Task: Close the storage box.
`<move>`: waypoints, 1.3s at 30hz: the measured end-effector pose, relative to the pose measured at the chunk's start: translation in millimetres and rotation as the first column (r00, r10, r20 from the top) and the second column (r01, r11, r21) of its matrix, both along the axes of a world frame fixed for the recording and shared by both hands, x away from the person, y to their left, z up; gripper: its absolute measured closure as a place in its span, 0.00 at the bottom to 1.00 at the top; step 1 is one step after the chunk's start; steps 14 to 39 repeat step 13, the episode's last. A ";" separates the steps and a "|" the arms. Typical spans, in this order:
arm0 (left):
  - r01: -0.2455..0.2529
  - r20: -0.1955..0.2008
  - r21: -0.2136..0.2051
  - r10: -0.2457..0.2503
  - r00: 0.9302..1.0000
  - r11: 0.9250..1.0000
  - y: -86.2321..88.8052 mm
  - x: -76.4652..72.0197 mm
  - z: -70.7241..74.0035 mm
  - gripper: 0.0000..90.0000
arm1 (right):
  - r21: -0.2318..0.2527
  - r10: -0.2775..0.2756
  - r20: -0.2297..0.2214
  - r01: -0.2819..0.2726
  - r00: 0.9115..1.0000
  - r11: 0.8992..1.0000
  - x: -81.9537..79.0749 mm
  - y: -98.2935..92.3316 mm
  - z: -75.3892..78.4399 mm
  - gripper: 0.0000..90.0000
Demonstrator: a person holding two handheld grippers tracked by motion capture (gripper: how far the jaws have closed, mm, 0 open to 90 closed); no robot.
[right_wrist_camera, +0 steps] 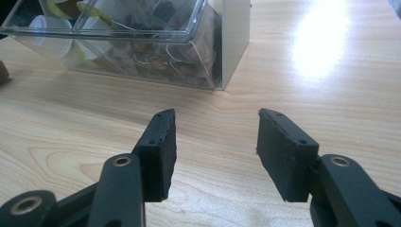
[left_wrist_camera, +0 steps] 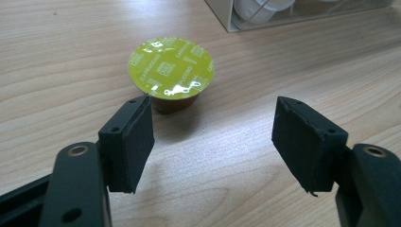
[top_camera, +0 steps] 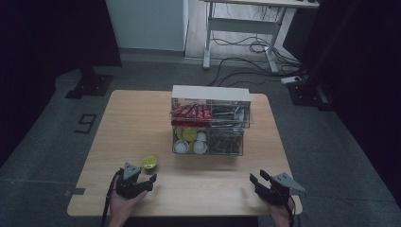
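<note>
A lime-green foil-topped capsule (top_camera: 149, 162) (left_wrist_camera: 171, 68) stands on the wooden table (top_camera: 137, 118), left of the clear organizer's front. My left gripper (top_camera: 144, 178) (left_wrist_camera: 215, 132) is open just behind the capsule, which sits ahead of its left jaw and outside the gap. My right gripper (top_camera: 257, 176) (right_wrist_camera: 215, 137) is open over bare wood near the front right, nothing between its jaws. The clear plastic organizer (top_camera: 208, 125) (right_wrist_camera: 142, 47) holds red sachets in its upper tier, with white and green capsules and dark tea bags below.
The table's front edge (top_camera: 189, 213) runs just below both hands. On the floor behind the table are a white cabinet (top_camera: 146, 23), a desk frame (top_camera: 246, 28) and trailing cables (top_camera: 246, 61). A corner of the organizer (left_wrist_camera: 265, 14) lies beyond the capsule.
</note>
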State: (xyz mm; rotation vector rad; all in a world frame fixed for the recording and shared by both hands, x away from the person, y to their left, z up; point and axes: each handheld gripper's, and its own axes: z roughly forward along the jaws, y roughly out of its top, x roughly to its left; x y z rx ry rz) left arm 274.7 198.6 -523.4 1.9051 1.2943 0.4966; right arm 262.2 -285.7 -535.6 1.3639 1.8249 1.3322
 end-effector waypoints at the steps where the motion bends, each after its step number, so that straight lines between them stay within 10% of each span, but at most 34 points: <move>1: 0.000 0.000 0.000 0.000 1.000 1.000 0.0 0.0 0.0 0.34 | 0.000 0.000 0.000 0.000 1.000 1.000 0.0 0.0 0.0 0.53; 39: 0.000 -0.007 -0.003 0.000 1.000 1.000 1.8 1.4 -1.1 0.33 | -0.045 0.030 -0.011 -0.031 0.999 0.999 4.4 8.3 -4.5 0.52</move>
